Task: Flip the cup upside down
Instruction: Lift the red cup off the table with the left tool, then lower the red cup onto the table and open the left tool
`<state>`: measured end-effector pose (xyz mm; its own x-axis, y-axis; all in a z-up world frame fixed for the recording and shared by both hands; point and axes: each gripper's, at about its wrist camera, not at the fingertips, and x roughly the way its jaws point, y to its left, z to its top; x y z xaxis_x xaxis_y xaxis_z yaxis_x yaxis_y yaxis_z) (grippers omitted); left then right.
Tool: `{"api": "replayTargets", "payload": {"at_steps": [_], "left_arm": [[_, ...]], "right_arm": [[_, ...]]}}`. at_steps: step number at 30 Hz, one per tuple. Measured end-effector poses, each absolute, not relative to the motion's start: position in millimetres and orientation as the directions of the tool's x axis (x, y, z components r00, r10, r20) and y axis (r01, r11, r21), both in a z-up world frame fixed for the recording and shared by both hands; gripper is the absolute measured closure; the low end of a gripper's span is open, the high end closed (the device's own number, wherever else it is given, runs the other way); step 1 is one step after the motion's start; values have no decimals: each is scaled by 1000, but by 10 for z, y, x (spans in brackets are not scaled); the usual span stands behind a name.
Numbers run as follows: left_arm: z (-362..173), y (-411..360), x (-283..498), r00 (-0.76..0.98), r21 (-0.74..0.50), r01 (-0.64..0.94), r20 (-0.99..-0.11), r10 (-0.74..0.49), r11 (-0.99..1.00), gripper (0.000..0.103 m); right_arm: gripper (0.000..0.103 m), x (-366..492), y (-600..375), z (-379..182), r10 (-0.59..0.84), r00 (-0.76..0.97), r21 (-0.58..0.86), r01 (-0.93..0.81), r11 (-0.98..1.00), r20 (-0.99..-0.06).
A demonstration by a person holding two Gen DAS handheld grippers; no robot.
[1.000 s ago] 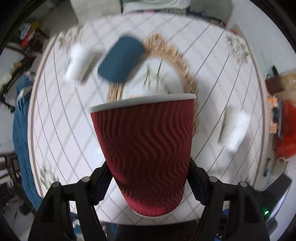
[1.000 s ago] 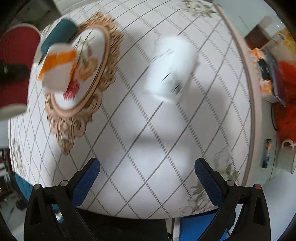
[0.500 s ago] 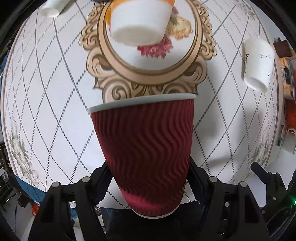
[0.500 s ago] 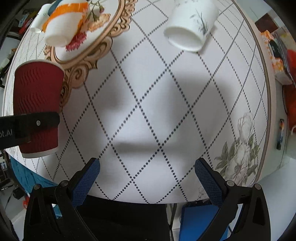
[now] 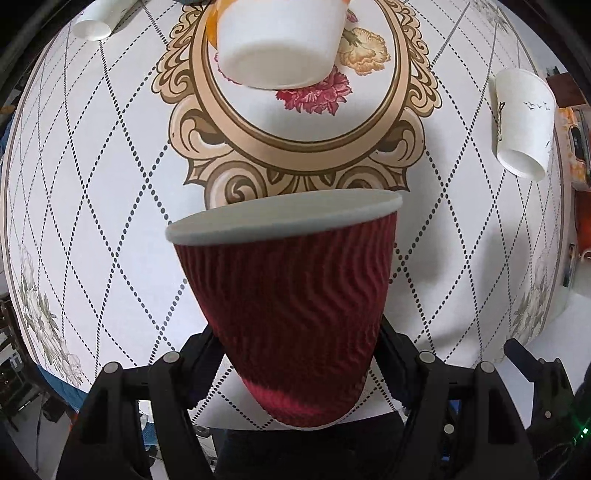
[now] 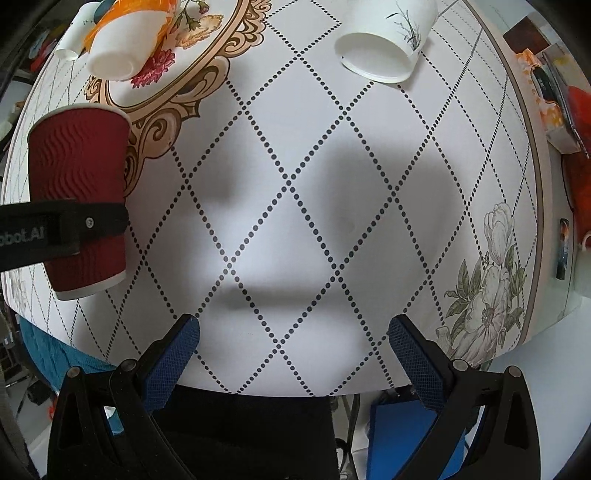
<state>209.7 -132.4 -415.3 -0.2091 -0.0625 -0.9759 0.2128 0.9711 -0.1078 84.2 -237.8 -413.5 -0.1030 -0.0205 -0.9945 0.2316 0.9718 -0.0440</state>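
My left gripper (image 5: 299, 347) is shut on a dark red ribbed paper cup (image 5: 291, 306) and holds it above the table, wide white rim pointing away from the camera and narrow base nearest it. In the right wrist view the same red cup (image 6: 79, 162) is at the left, with the left gripper's black finger (image 6: 62, 230) across its side. My right gripper (image 6: 293, 347) is open and empty over the table's near edge.
A round white table (image 6: 295, 221) has a dotted diamond pattern and a gold medallion (image 5: 306, 147). An orange-and-white cup (image 5: 277, 40) lies on the medallion. A white cup with a plant print (image 6: 388, 40) lies at the right, also visible in the left wrist view (image 5: 522, 122). Another white cup (image 5: 98, 18) lies far left.
The left gripper has swung with the red cup from facing across the table to looking down on it, closer to the medallion. The right gripper has shifted slightly and stays open.
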Motion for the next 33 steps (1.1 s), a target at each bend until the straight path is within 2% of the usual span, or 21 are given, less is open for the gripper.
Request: {"api": "replayTargets", "payload": {"at_steps": [13,17,33], "left_arm": [[-4166,-1292,2126,-201,-100,218,-978,-55,971,29],[-4195,-1230,2120,-200,-105,211,-978,-62,972,11],[-3979,-855,2107,-157,-116,179,-984,-88,977,11]], "right_arm": [[0,817,-2442,-4139,-31,-104,-57,256,965,-994],[0,812,-2454,-4145,-33,-103,-58,256,965,-994],[0,778,-2433,-4043,-40,-91,-62,260,963,-995]]}}
